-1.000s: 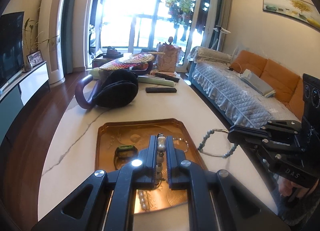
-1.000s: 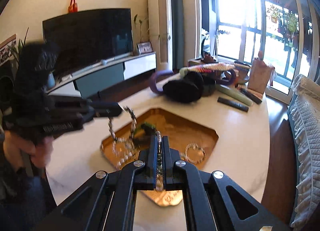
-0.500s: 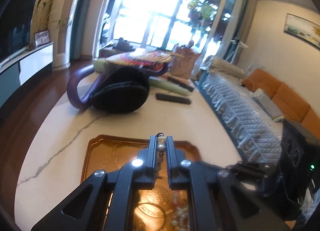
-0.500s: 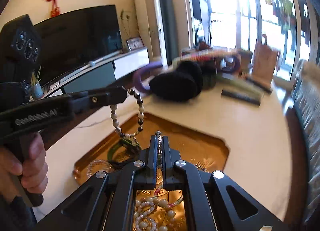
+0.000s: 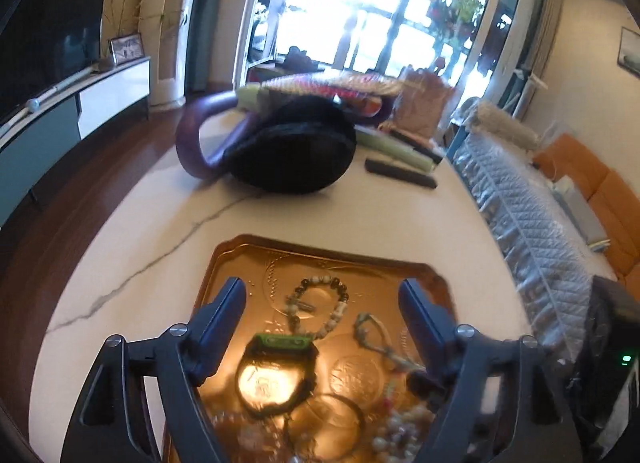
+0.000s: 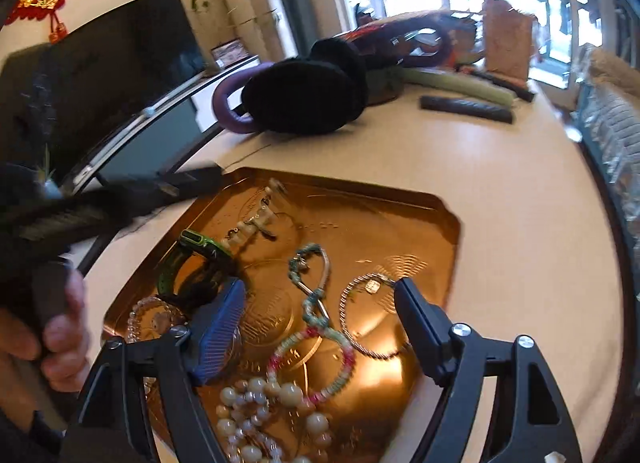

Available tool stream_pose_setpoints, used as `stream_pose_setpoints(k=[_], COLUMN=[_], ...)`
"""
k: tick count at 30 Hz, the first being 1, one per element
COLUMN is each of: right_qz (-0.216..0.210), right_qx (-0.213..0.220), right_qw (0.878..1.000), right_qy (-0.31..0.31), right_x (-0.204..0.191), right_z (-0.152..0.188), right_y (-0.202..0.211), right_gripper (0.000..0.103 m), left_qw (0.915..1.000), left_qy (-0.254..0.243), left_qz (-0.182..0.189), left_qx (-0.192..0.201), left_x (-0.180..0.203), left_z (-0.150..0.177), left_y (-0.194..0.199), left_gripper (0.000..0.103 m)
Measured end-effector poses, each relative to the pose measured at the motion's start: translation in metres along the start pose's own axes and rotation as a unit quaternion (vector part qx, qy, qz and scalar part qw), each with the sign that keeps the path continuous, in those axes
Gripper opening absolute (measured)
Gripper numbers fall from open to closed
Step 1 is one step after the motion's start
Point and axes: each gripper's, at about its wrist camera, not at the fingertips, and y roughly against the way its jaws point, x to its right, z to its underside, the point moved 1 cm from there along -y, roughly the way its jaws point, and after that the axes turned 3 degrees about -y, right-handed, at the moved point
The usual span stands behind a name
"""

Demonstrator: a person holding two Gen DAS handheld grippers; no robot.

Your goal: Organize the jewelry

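Observation:
A copper tray [image 5: 236, 259] [image 6: 432, 219] on the marble table holds the jewelry. My left gripper [image 5: 322, 301] is open above it, over a black and white bead bracelet [image 5: 320, 305] and a green and black watch [image 5: 276, 367]. My right gripper [image 6: 320, 301] is open and empty above a teal bead bracelet [image 6: 310, 275], a silver bangle [image 6: 372, 317], a pink and green bead bracelet [image 6: 316, 359] and pearl strands [image 6: 256, 419]. The watch [image 6: 192, 259] lies at the tray's left. The left gripper's finger [image 6: 132, 195] reaches in over the tray's left edge.
Beyond the tray lie black earmuffs [image 5: 292, 147] with a purple band [image 6: 228, 103], a woven fan [image 5: 332, 85], a black remote [image 6: 466, 109], a green roll and a pink bag [image 6: 506, 41]. A covered sofa [image 5: 532, 223] runs along the right table edge.
Both grippers have opened. The bead bracelets they held now lie in the tray. Both cameras have dropped lower over the tray.

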Motion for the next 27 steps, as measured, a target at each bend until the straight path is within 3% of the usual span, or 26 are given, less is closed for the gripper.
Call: stream_pose_setpoints(k=[4,9,13,20,25,27], right_qz=[0.012,0.047,0.047,0.046,0.073,0.086], right_qx=[0.009,0.035,0.053,0.038,0.043,0.047], right_qw=[1.000,0.998,0.997,0.997,0.995,0.993], right_qy=[-0.009,-0.007,-0.023,-0.054,-0.058,-0.063], right_x=[-0.012,-0.038,-0.056,-0.071,-0.075,-0.075], right_z=[0.006,0.018,0.031,0.060,0.085,0.091], right_y=[0.035,0.095,0.138,0.175,0.195,0.202], right_gripper=[0.075,0.083,0.085,0.086,0.087,0.091], left_qw=[0.9999,0.9967,0.9905,0.9889,0.9886,0.9895], left_qy=[-0.004,-0.034,-0.071,-0.081,-0.087,-0.080], left_qz=[0.005,-0.072,-0.116,-0.125,-0.120,-0.119], left_qx=[0.009,0.015,0.017,0.003,-0.026,-0.018], left_x=[0.022,0.054,0.075,0.090,0.100,0.103], left_z=[0.009,0.024,0.037,0.073,0.091,0.096], left_y=[0.053,0.113,0.149,0.187,0.199,0.205], left_gripper=[0.088,0.088,0.088,0.090,0.091,0.091])
